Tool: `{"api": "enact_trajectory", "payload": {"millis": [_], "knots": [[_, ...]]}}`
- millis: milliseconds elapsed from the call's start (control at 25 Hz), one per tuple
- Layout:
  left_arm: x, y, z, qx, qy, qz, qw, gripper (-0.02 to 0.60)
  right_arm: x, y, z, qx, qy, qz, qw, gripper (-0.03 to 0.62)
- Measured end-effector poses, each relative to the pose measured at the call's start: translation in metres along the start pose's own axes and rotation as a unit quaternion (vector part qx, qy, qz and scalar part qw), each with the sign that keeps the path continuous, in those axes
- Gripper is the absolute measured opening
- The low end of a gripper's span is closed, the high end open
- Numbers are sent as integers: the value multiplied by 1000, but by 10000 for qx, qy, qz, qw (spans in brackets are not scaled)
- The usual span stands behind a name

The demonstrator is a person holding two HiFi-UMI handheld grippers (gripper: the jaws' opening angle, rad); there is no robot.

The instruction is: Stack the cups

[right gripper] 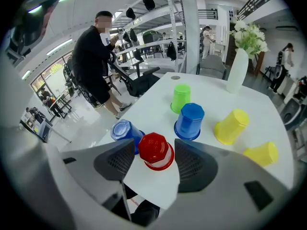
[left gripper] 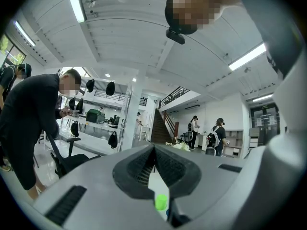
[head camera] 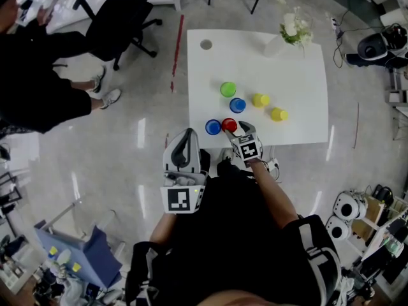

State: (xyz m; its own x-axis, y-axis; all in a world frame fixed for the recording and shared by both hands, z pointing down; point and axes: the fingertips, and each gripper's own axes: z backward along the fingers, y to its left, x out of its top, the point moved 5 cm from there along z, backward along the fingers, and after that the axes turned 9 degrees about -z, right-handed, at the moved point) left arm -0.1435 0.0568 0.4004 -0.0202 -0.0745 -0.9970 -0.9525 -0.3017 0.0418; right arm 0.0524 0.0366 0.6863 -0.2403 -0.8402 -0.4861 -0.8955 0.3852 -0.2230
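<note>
Head view: I am working at the near edge of the white table (head camera: 299, 62). I am holding the left tongs (head camera: 185, 139) by the table's near left corner, well apart from every cup. I am holding the right tongs (head camera: 234, 130) at the near edge, around the red cup (head camera: 229, 125). The near blue cup (head camera: 213, 127) is sitting just beside the red cup, on its left. Farther in, the far blue cup (head camera: 237, 105) is standing near the green cup (head camera: 227, 89). The inner yellow cup (head camera: 260, 99) and the outer yellow cup (head camera: 278, 114) are lying to the right. A vase of flowers (head camera: 293, 27) is occupying the far right corner.

Left gripper view: the left tongs are closed tip to tip and are carrying nothing. The green cup is showing small through the slit below the tips. A person in black (left gripper: 33, 114) is bending at the left.

Right gripper view: the right tongs are standing wide open. The red cup is resting rim down on the table between the pads (right gripper: 115, 159), and neither pad is pressing on it. No cup is stacked on another
</note>
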Motion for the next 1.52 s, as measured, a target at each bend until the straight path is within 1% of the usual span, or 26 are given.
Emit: {"api": "enact_trajectory", "payload": {"millis": [160,320,480,600,880,1120,1320,1400,1520], "knots": [[3,-2,-2,0,-69,-43,10000,20,20,-2,20,-89,-511,-121,9986,276],[6,-5,-5,-5,-100,-47,9999,20,46,-14,36,-281,-1097,-231,9933,275],[7,-6,-7,-33,-74,-45,10000,20,66,-26,43,-406,-1313,-334,9900,273],[7,-7,-10,-55,-49,-44,10000,20,71,-33,38,-473,-1261,-313,9904,272],[6,-8,-16,-122,-25,-78,9999,20,68,-42,13,-536,-915,-262,9940,268],[5,-9,-22,-134,21,-51,9999,20,66,-54,-4,-651,-780,-373,9941,268],[2,-9,-25,-128,71,-59,9999,19,60,-62,-14,-631,-661,-468,9947,267],[3,-9,-27,-133,36,-71,9999,20,61,-63,-16,-609,-614,-467,9952,265],[2,-9,-30,-115,93,-52,9999,20,60,-65,-21,-596,-559,-444,9957,261]]}}
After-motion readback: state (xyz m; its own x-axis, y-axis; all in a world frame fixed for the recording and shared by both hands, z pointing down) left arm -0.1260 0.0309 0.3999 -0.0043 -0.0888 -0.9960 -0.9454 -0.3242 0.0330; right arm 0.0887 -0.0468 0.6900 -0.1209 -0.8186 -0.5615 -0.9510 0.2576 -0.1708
